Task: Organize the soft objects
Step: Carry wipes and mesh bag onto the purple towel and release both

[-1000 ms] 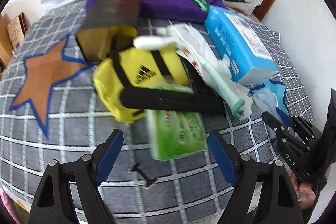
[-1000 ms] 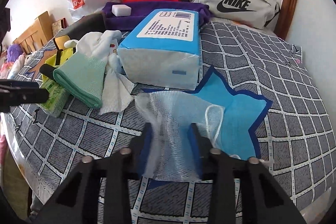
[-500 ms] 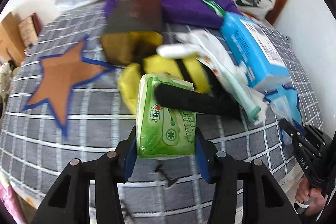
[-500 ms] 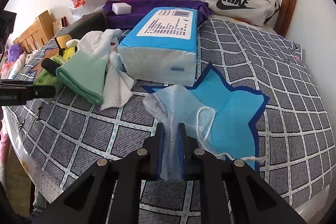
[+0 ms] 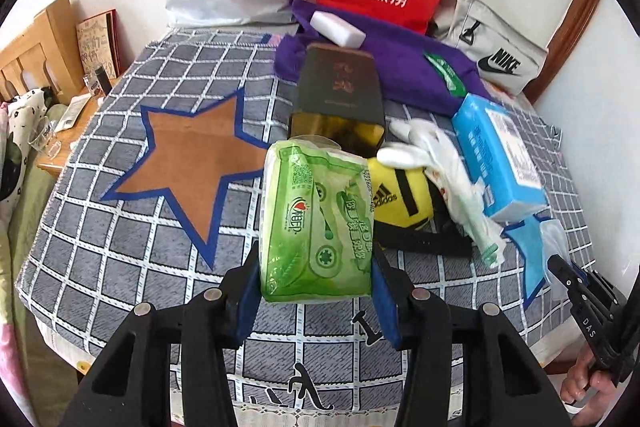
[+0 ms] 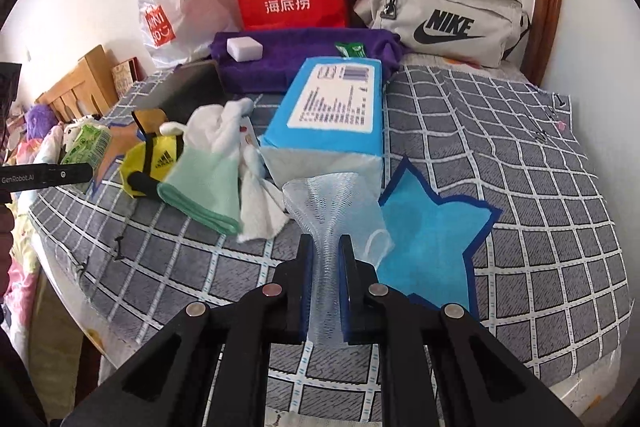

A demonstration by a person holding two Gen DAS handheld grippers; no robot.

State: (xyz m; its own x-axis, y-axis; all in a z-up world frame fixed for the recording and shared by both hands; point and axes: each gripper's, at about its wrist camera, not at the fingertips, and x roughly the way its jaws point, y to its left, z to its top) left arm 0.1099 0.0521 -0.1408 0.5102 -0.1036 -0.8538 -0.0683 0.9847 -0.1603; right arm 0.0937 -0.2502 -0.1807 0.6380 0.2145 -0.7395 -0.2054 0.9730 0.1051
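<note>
Left wrist view:
Left gripper (image 5: 316,291): clamped on the green tissue pack (image 5: 316,223), jaws having just closed in on its two long sides; pack squeezed slightly, clear of the cloth.
Reason for hold: side grip across the narrow width, likely to keep the soft pack from folding.
Brown star (image 5: 188,163): bare patch on the checked bedcover (image 5: 100,251), left of the pack; probably its drop spot.
Pile: yellow pouch (image 5: 400,195), white glove (image 5: 432,155) and blue tissue box (image 5: 500,155) bunched to the right, touching one another.

Right wrist view:
Right gripper (image 6: 326,267): pinched nearly shut on the white mesh pouch (image 6: 332,211), jaws having just closed; mesh gathered into a narrow neck between the pads, fanned out above.
Position: pouch raised in front of the blue box, beside the blue star (image 6: 432,239).
Reason: thin netting needs a tight pinch to avoid slipping.
Drawstring (image 6: 378,247): hanging loose, a snag risk.
</note>
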